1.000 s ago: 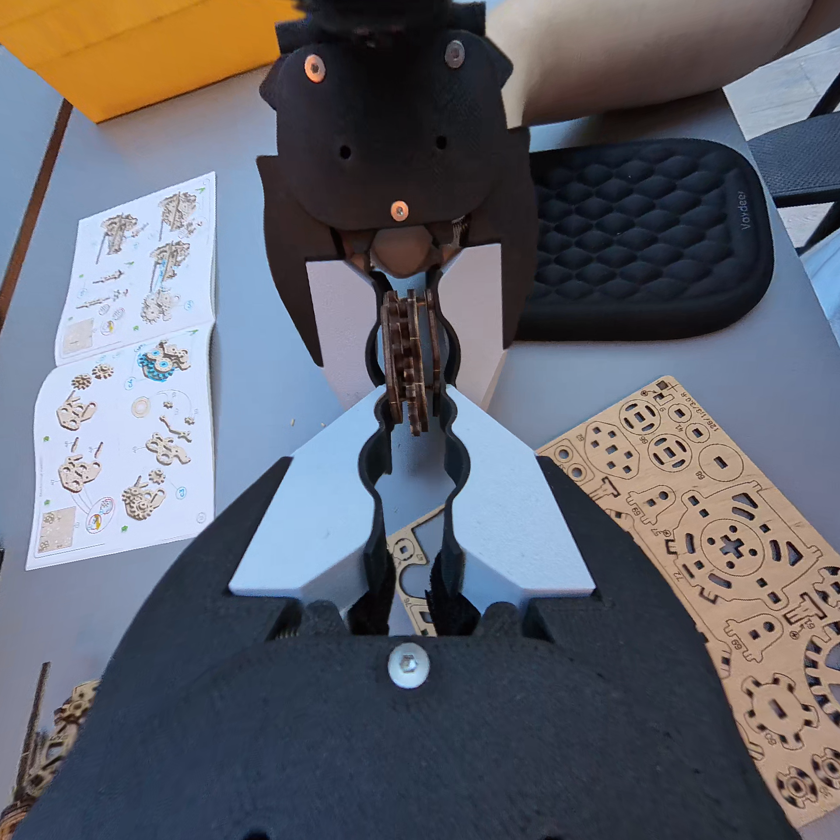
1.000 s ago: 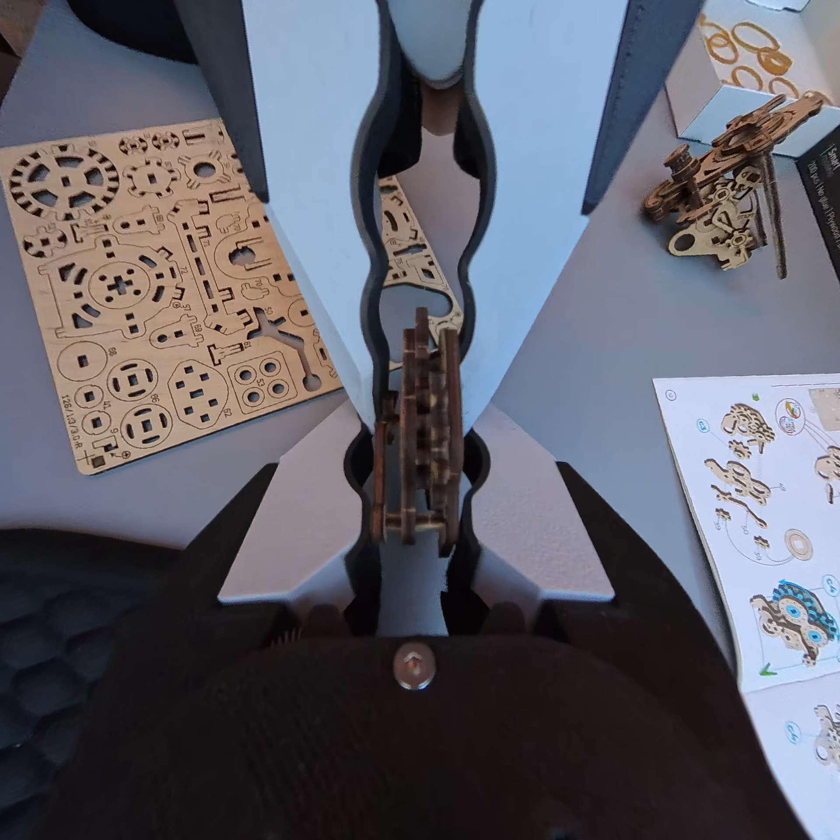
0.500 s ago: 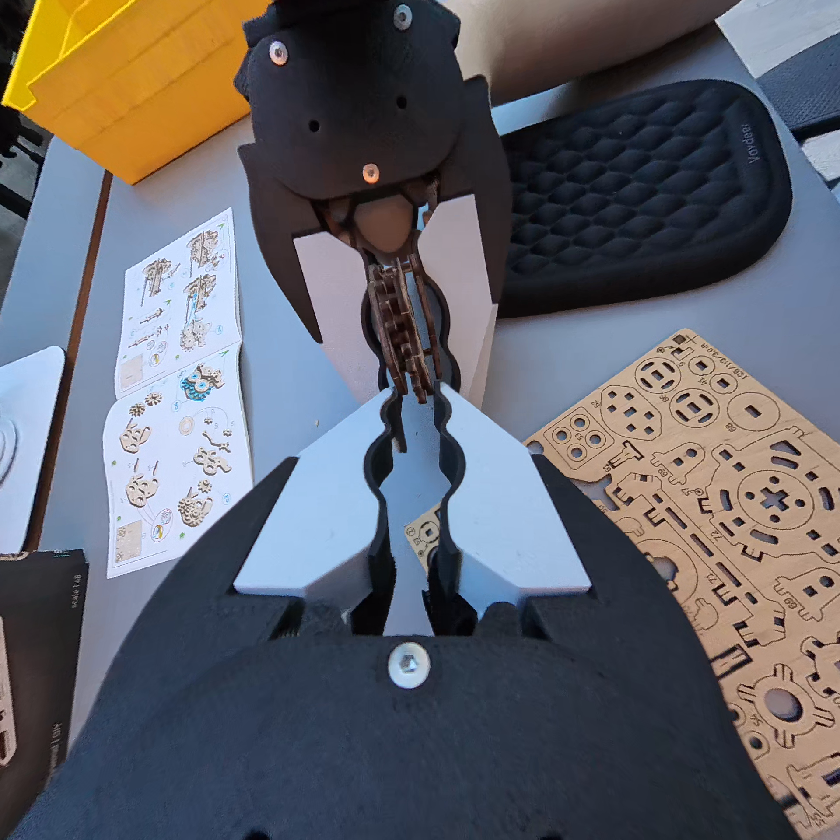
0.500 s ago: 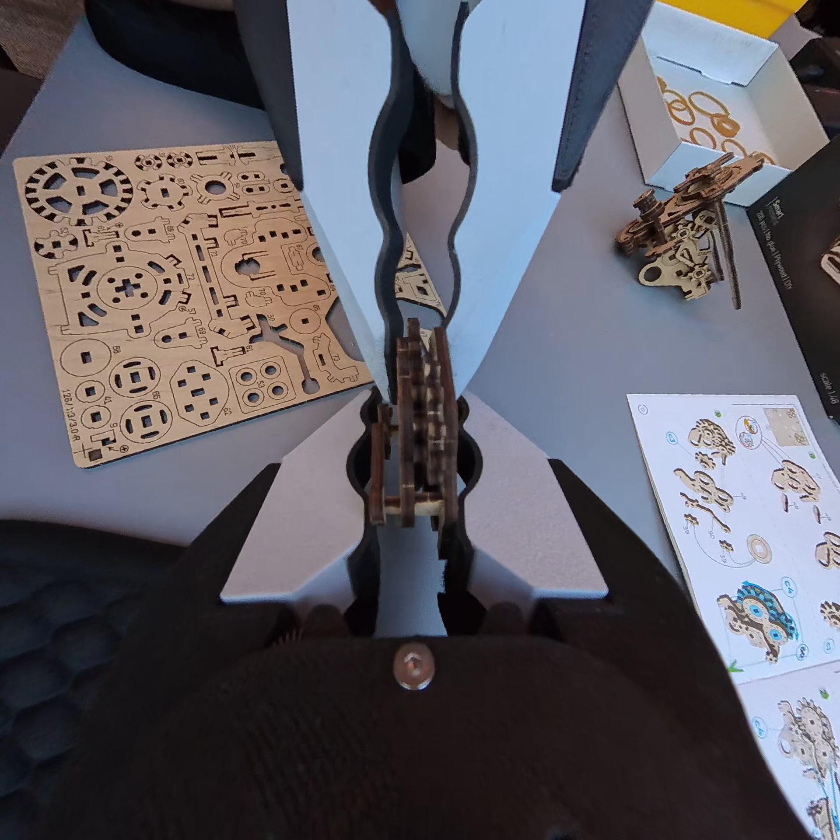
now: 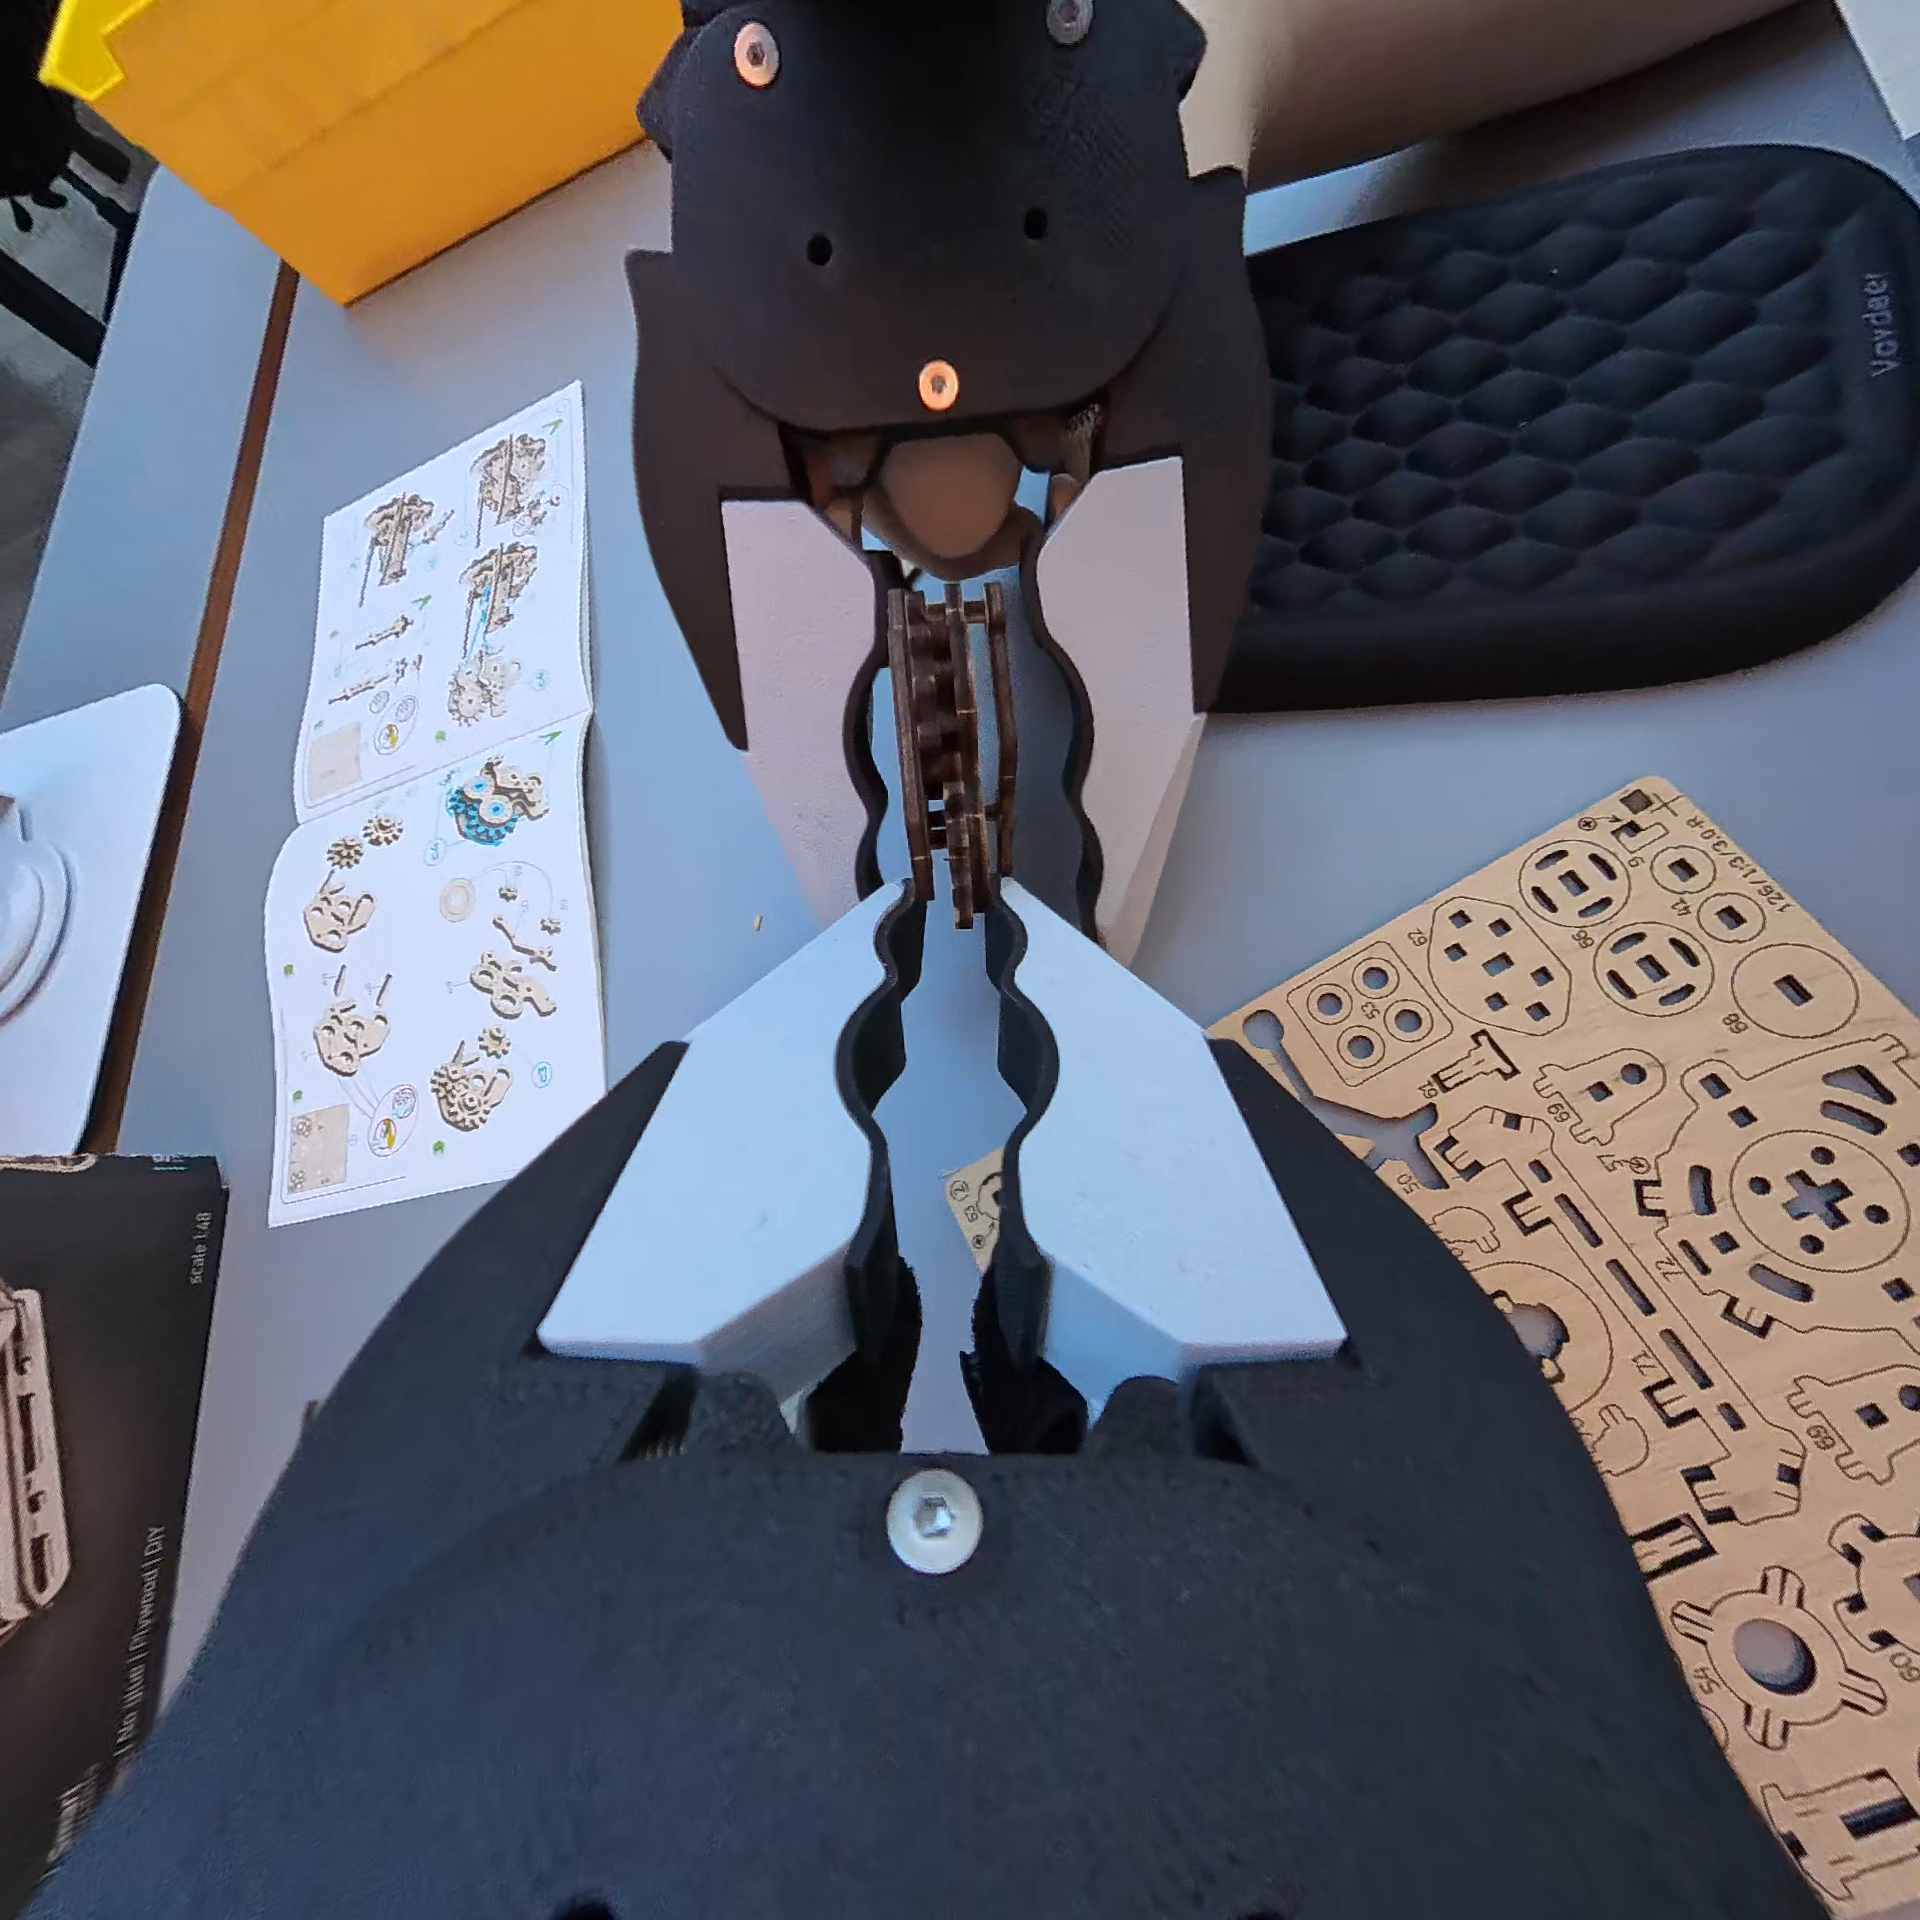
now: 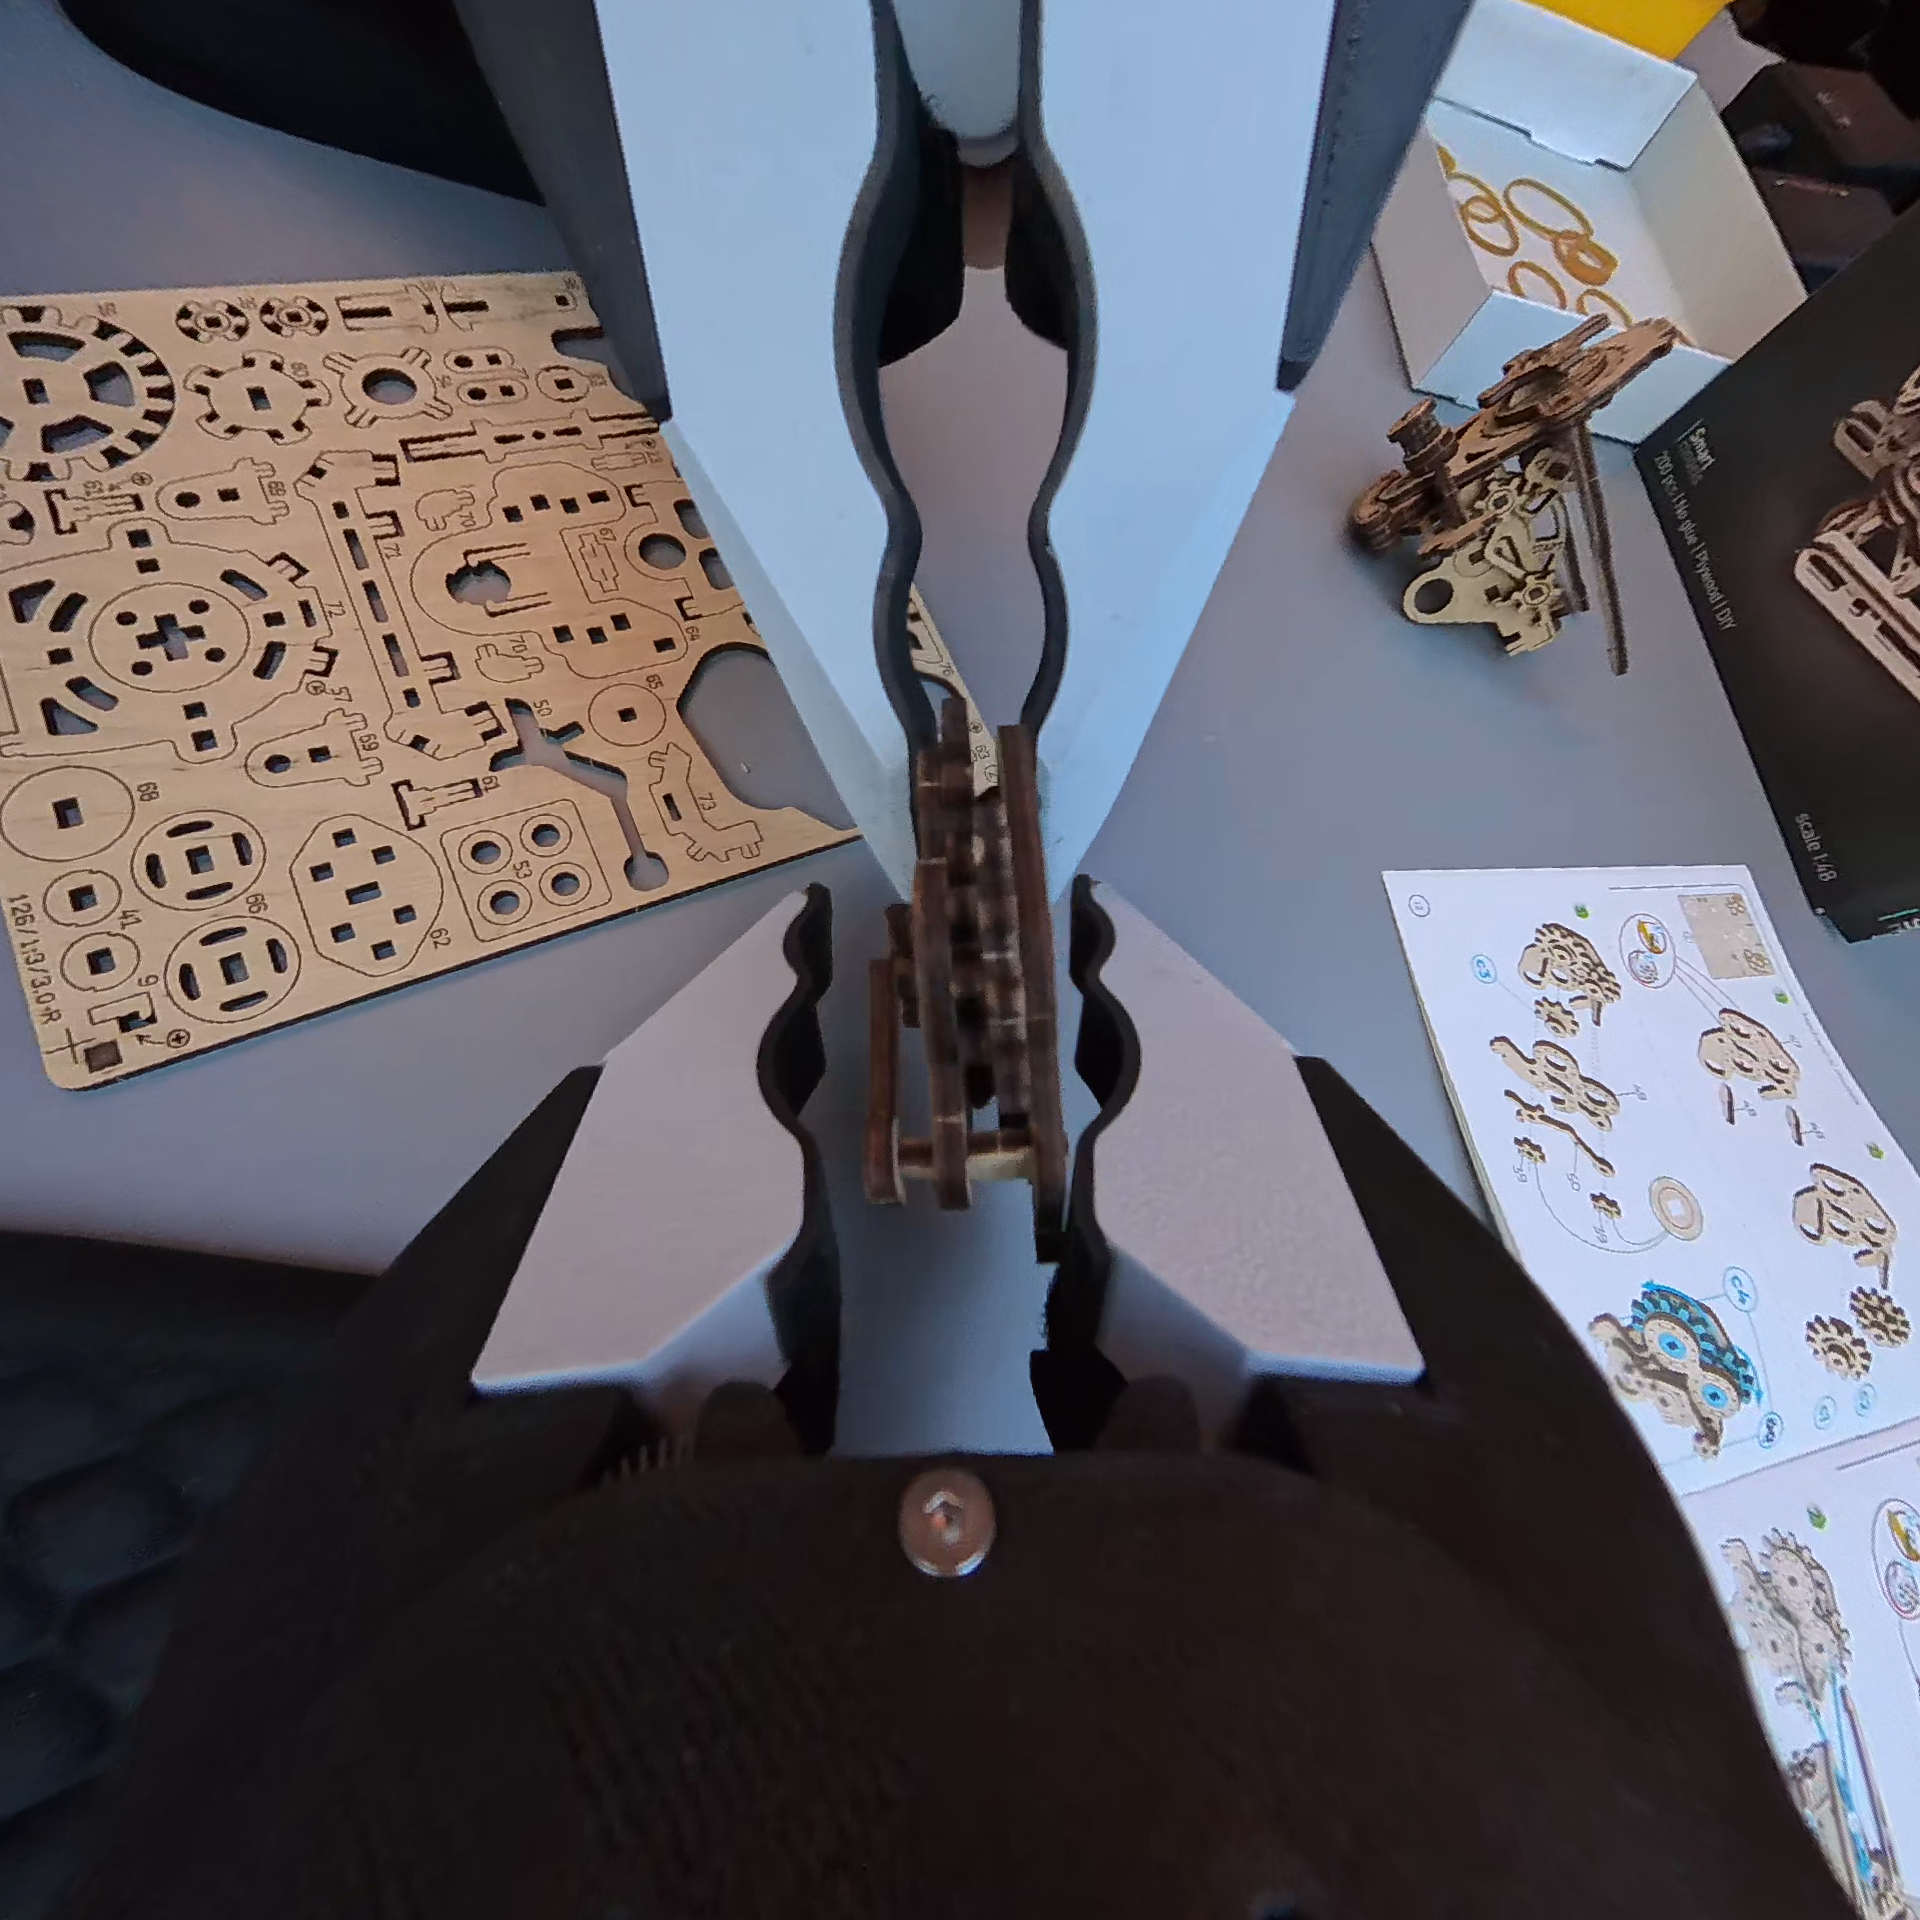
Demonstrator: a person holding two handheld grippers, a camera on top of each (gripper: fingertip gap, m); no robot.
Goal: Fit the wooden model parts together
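Gripping the wooden gear assembly point(image 6: 961, 997) only at its far tip, the left claw point(image 5: 951, 914) risks dropping it onto the table point(image 6: 1299, 727), since the right claw point(image 6: 951, 1049) stands released around it.

Left gripper point(image 5: 954, 914) pinching; right gripper point(image 6: 951, 914) fingers spread.

Laser-cut plywood sheet point(image 6: 312, 665), matt grey table point(image 6: 1247, 644), quilted black cloth pad point(image 5: 1558, 416), paper booklet point(image 5: 436, 831)
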